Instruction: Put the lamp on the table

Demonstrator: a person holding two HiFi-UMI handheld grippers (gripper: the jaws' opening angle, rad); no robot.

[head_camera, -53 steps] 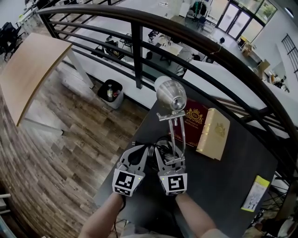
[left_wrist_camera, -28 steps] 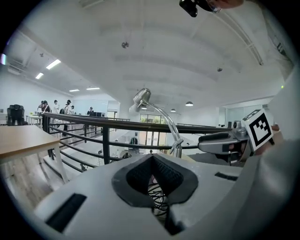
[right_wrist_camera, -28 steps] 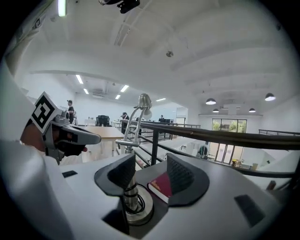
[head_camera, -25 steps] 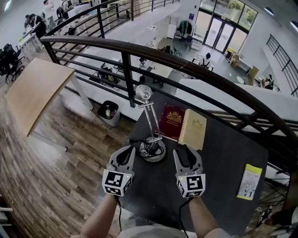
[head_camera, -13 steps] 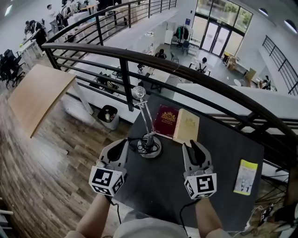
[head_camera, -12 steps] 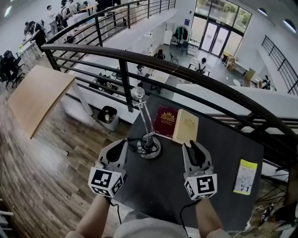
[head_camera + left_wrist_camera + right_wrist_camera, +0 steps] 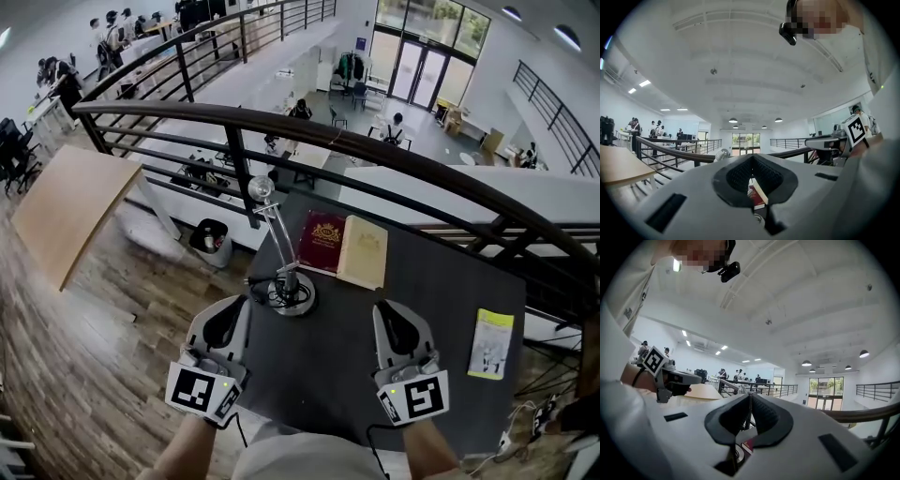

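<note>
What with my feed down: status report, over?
Left gripper shut, empty. Right gripper jaws just closing, now shut, nothing between them. Lamp upright on the table, clear of both grippers. Nothing in the way.

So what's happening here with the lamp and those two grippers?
A person holds two hand-held grippers. The lamp stands upright on the table beside two books. The left hand-held gripper and right hand-held gripper are shut, empty and clear of the lamp; the right one's jaws have just been closing on nothing. The placing looks done.
</note>
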